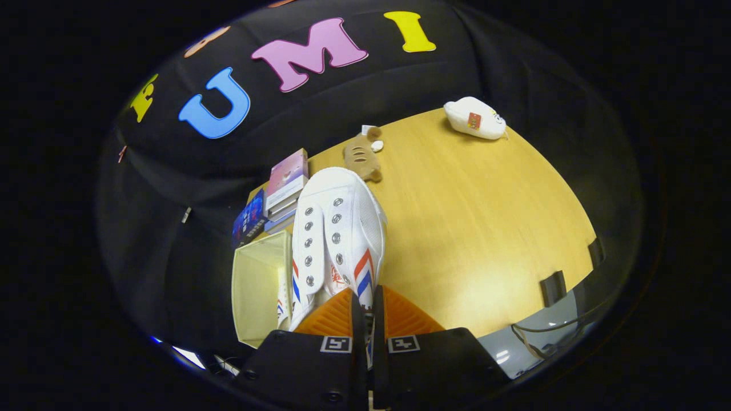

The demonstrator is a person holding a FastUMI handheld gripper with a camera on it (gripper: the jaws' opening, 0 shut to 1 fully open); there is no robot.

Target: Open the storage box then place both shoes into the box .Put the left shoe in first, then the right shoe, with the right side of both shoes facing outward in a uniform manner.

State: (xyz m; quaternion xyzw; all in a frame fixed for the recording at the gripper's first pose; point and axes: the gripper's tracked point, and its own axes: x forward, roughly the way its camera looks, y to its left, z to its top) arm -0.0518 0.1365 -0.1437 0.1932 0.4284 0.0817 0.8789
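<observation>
Tool (367, 311) nearly closed, pinching white canvas shoe with red-blue stripes (337, 228); open cream fabric storage box (257, 291) just beside shoe.

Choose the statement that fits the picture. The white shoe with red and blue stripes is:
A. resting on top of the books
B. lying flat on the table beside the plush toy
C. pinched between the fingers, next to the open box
C: the fingers are closed on the shoe, beside the open box.

wooden table (474, 228), books (282, 188), two plush toys (361, 157)
</observation>
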